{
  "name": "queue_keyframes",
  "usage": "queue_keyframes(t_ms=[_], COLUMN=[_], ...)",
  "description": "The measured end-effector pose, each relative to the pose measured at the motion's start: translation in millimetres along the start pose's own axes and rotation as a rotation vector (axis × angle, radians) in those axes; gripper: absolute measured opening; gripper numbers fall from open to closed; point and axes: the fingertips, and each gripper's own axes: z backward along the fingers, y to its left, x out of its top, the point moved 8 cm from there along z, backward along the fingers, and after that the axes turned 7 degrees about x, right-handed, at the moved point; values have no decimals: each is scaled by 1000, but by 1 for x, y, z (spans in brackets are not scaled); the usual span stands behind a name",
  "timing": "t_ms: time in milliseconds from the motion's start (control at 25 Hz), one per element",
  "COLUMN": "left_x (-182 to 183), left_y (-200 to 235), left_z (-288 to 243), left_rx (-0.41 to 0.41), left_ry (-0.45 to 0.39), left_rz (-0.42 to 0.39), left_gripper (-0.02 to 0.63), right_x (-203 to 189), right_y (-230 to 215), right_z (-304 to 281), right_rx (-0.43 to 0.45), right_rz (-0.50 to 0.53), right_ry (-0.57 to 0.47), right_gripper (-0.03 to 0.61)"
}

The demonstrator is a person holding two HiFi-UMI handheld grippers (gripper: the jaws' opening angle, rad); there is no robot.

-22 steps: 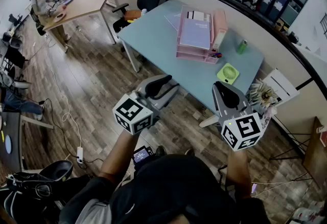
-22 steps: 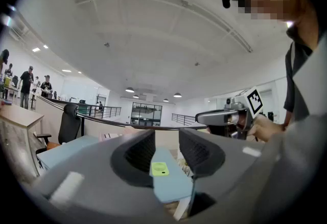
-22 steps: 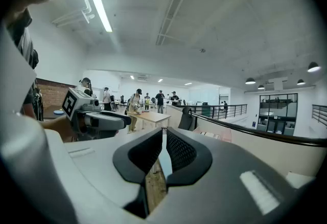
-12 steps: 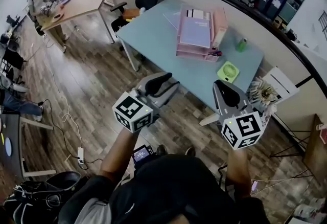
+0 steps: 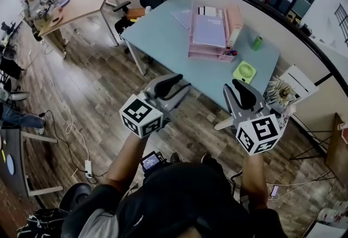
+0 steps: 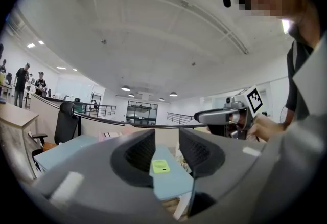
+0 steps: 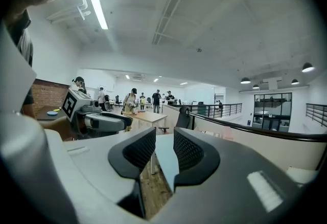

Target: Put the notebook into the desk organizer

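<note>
Left gripper (image 5: 173, 88) and right gripper (image 5: 243, 95) both over the floor (image 5: 103, 85), jaws slightly apart, nothing between, short of the tabletop (image 5: 163, 41) near edge; lavender notebook (image 5: 209, 30) lies atop pink desk organizer (image 5: 209, 53) by far edge, green fan (image 5: 244, 72) toward near-right corner, open surface toward left edge.

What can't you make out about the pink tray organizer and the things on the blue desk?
- Pink stacked-tray desk organizer: contents of its lower trays, head view; the lavender flat item on top covers them.
- Small green container on the light blue desk: can or bottle, head view; too small to tell.
- Organizer, left gripper view: partly hidden behind the black fingers of the left gripper.
</note>
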Motion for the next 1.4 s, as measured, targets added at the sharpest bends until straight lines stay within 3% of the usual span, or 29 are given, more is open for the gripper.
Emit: queue_keyframes(t_ms=[400,1400], left_x=[-2,-15], left_y=[16,19], left_z=[-16,-129], left_rx=[5,270], left_ry=[14,116], left_rz=[1,-18], left_gripper=[195,195], right_x=[-3,-31], right_y=[-19,-186], right_z=[-16,-71], right_rx=[-2,224], right_rz=[-2,-69], right_ry=[1,-32], right_gripper=[94,94])
